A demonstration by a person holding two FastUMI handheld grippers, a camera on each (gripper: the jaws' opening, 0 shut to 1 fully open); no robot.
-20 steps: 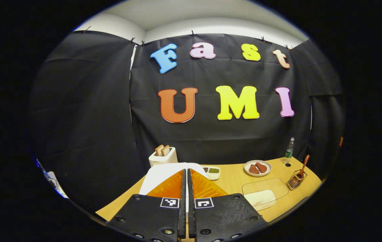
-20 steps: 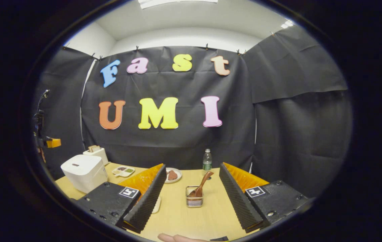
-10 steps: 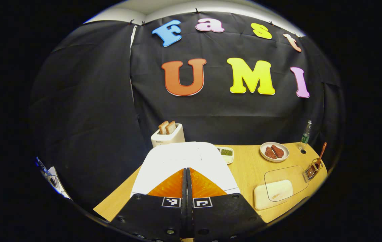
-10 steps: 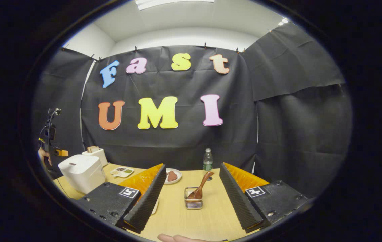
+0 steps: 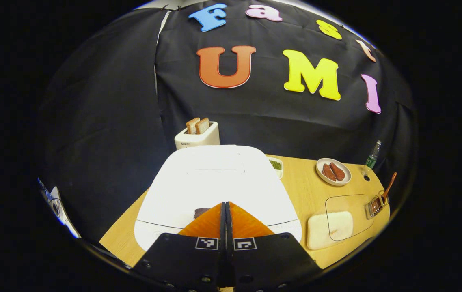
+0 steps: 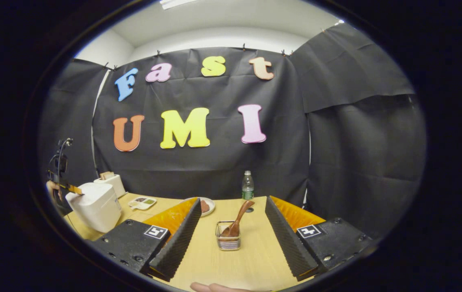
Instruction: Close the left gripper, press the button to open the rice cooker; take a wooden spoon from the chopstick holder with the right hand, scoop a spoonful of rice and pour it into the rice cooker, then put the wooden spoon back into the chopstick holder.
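A white rice cooker [image 5: 214, 182] with its lid down sits just under my left gripper [image 5: 225, 204], which is shut and empty. The tips hover at the lid's front edge beside a small dark button [image 5: 199, 211]. In the right gripper view the cooker [image 6: 95, 205] stands at the far left, with the left gripper [image 6: 74, 189] at its top edge. My right gripper [image 6: 231, 202] is open, facing the wire chopstick holder [image 6: 227, 241] that holds a wooden spoon [image 6: 237, 221]. A clear container of rice [image 5: 330, 227] lies right of the cooker.
A toaster [image 5: 196, 136] with bread stands behind the cooker. A small dish of sauces [image 5: 275, 164], a plate with sausages [image 5: 333, 172] and a water bottle [image 6: 247, 187] sit along the back of the wooden table [image 6: 231, 267]. A hand [image 6: 214, 287] shows at the bottom edge.
My left gripper has moved forward and down over the rice cooker, bringing the lid and button close beneath its shut tips. The right gripper has stayed open and barely shifted.
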